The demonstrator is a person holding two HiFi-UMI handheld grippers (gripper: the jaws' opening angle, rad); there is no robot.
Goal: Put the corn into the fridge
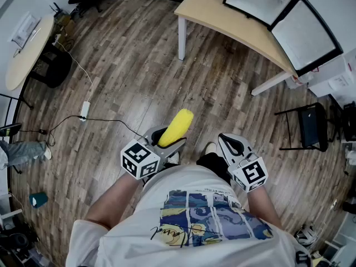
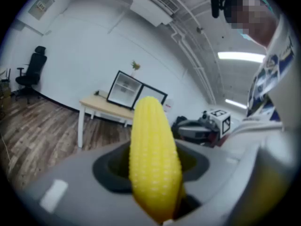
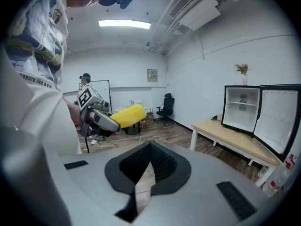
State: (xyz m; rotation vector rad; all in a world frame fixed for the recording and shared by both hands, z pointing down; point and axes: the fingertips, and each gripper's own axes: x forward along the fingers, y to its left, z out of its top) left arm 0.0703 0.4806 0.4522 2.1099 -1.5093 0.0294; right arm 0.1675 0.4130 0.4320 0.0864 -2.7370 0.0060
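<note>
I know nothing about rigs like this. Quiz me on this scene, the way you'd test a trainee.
1. What does the left gripper hold? A) corn B) a cup C) nothing
2. Fill in: the fridge stands on a ____.
3. True or false: the right gripper also grips something.

Key: 1 A. 2 table. 3 false: its jaws are together with nothing between them.
</note>
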